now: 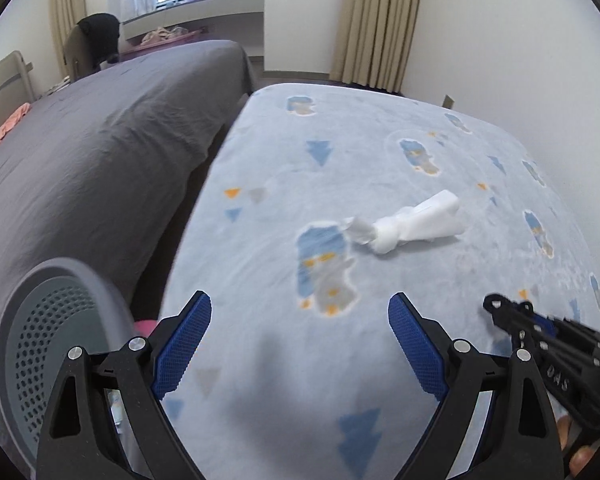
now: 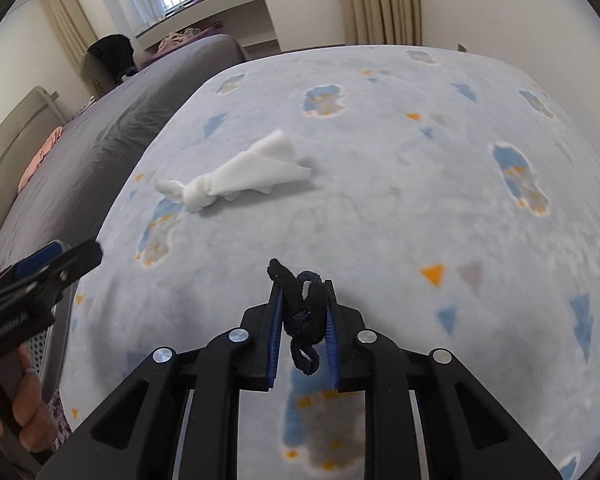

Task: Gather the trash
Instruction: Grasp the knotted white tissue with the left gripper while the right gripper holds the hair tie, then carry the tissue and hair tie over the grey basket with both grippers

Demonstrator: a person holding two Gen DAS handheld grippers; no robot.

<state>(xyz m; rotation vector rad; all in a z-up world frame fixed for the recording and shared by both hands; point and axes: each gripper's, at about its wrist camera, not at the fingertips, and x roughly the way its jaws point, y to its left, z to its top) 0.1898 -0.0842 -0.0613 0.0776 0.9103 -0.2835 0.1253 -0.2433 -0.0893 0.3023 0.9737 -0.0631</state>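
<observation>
A crumpled white tissue [image 1: 412, 222] lies on the light blue patterned blanket [image 1: 340, 160], ahead of both grippers; the right wrist view has the tissue [image 2: 240, 178] up and left of centre. My left gripper [image 1: 300, 312] stands wide open over the blanket with nothing between its blue pads. My right gripper [image 2: 302, 288] is shut on a black knotted cord or hair tie [image 2: 302, 308], which sticks out past the fingertips and dangles below. In the left wrist view the right gripper [image 1: 496, 306] pokes in from the right. The left gripper [image 2: 80, 256] shows at the left edge of the right wrist view.
A grey perforated bin [image 1: 52, 340] sits at lower left by the bed's edge. A grey-covered bed [image 1: 100, 152] runs alongside on the left, with a dark gap between. A window, curtains [image 1: 376, 20] and white walls stand behind. A hand [image 2: 28, 412] grips the left tool.
</observation>
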